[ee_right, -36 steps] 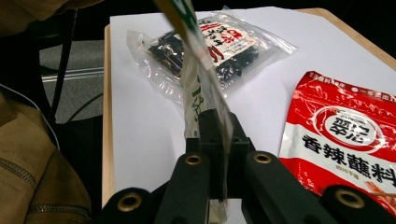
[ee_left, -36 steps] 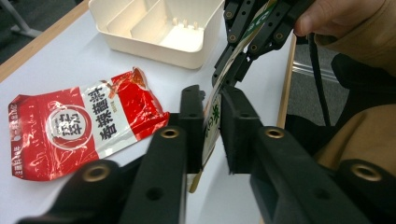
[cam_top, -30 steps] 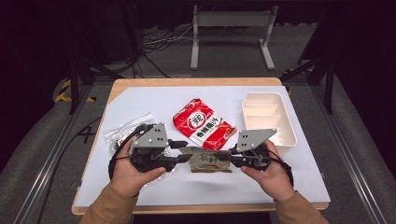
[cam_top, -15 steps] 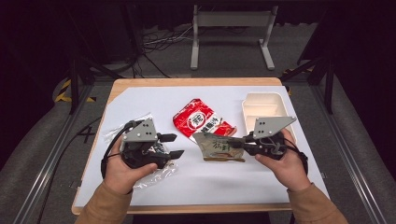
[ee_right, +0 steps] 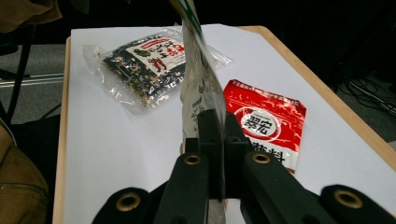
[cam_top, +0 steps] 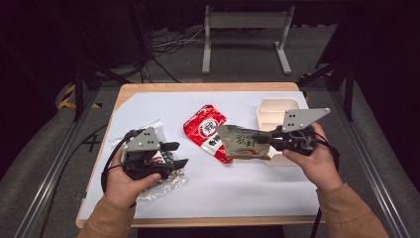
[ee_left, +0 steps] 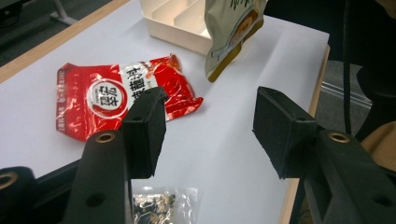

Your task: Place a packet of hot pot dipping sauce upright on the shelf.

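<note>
A silver pouch [cam_top: 242,142] hangs above the worktop [cam_top: 237,193], pinched in the right gripper [cam_top: 270,141] beside the white tray [cam_top: 270,106]. The left gripper [cam_top: 176,153], jaws just opened and empty, hovers over a clear bag [cam_top: 166,181]; a red packet [cam_top: 205,129] lies between.

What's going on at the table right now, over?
Right gripper shut on the tan pouch, lifted beside the white tray. Left gripper open, jaws just widened, nothing between them. Red packet flat below, not blocking.

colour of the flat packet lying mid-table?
Red packet with a white round logo; clearest in the left gripper view.
</note>
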